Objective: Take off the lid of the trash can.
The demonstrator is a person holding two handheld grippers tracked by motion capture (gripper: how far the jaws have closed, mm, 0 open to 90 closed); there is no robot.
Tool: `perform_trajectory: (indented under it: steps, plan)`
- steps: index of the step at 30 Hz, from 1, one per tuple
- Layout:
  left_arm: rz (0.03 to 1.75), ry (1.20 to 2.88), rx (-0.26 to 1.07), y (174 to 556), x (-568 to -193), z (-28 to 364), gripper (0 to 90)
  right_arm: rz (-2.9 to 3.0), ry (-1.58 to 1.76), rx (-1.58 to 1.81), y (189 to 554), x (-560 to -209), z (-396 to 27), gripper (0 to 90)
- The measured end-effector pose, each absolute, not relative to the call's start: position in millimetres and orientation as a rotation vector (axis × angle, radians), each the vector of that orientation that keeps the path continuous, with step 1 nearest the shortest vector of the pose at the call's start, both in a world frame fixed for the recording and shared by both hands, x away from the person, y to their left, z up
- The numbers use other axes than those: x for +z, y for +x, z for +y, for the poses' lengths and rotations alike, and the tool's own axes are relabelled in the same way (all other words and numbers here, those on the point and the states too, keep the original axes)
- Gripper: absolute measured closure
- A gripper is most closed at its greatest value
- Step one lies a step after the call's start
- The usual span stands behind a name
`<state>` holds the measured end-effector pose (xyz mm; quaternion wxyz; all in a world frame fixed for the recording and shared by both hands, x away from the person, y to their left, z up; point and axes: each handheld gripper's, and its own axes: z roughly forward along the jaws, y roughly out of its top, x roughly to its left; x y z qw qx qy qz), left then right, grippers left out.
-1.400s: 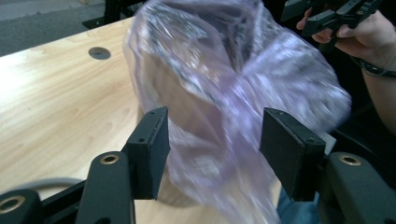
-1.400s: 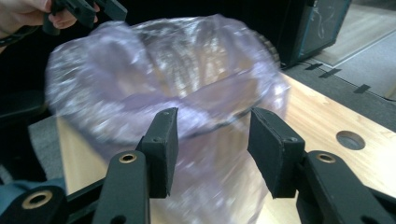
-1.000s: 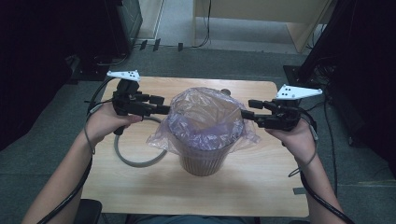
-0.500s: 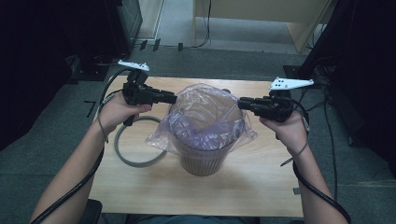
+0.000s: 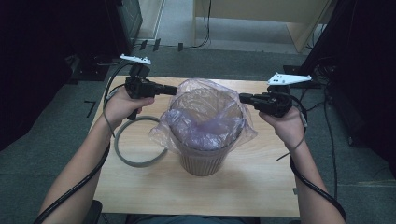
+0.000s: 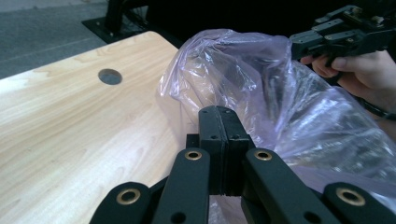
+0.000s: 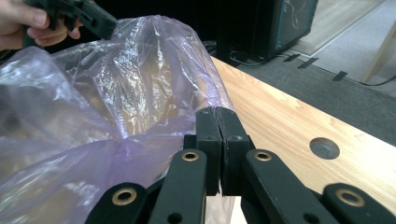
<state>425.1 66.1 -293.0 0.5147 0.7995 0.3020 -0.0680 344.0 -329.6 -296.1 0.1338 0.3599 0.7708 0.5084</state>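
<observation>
A brown bin (image 5: 203, 154) stands near the middle of the tabletop (image 5: 261, 186), lined with a thin purple-tinted plastic bag (image 5: 205, 126) whose edge drapes over the rim. The left gripper (image 5: 173, 89) is at the bag's left edge and the right gripper (image 5: 243, 98) at its right edge. Both pairs of jaws have just been closing and now stand pressed together; in the left gripper view (image 6: 219, 135) and the right gripper view (image 7: 217, 135) the pads meet with bag film right at them, so each seems to have pinched the bag's edge, though the film is too sheer to be sure how much is caught.

The step in hand looks like spreading or lifting the liner by its two opposite edges. To do it well, the two hands should probably move evenly and together, pulling gently so the thin film neither tears nor slips out of one grip, and keeping the bin from tipping as the bag goes taut.

A grey ring (image 5: 137, 142) lies flat on the tabletop left of the bin, partly under the left forearm. The bin's bottom and what the bag holds are veiled by crumpled film; the near side of the rim is hidden under the drape.
</observation>
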Motion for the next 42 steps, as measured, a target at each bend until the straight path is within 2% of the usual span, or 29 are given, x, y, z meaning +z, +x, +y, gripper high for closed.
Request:
perform_trajectory:
  steps: [3, 11, 13, 16, 19, 21, 25, 29, 34, 36, 42]
  plan:
    - [0.735, 1.920, -0.144, 428.5, -300.1, 61.9, 89.7, 2.229, 1.074, 1.467, 351.4, -302.2, -329.3, 89.9]
    - [0.764, 1.943, -0.209, 429.8, -329.5, 61.5, 89.0, 2.311, 1.142, 1.416, 354.9, -335.2, -329.7, 88.7]
    - [0.756, 1.930, -0.230, 427.3, -329.8, 62.6, 83.3, 2.317, 1.120, 1.424, 352.9, -338.1, -330.4, 78.8]
    - [0.727, 1.927, -0.164, 422.5, -321.6, 65.9, 71.1, 2.288, 1.104, 1.418, 349.6, -333.2, -334.3, 61.3]
    - [0.717, 1.934, -0.114, 420.7, -310.0, 71.2, 62.6, 2.244, 1.088, 1.432, 348.1, -322.6, -340.2, 51.0]
    - [0.703, 1.944, -0.079, 419.9, -303.2, 75.5, 58.4, 2.218, 1.086, 1.467, 347.2, -312.9, -343.1, 48.1]
    - [0.672, 1.940, -0.072, 416.3, -297.6, 85.2, 52.1, 2.224, 1.043, 1.536, 341.9, -297.3, -335.1, 50.6]
    - [0.681, 1.926, -0.028, 410.8, -304.6, 96.3, 50.8, 2.277, 1.000, 1.508, 337.5, -292.9, -320.0, 51.5]
    - [0.715, 1.960, 0.031, 405.5, -313.1, 103.3, 48.6, 2.300, 0.950, 1.478, 336.5, -279.7, -306.4, 59.1]
    - [0.718, 1.959, 0.006, 404.2, -316.5, 106.1, 47.3, 2.301, 0.932, 1.466, 336.7, -274.3, -301.5, 62.6]
    - [0.732, 1.977, 0.091, 396.2, -329.4, 108.3, 46.2, 2.369, 0.931, 1.480, 343.9, -267.9, -287.4, 64.4]
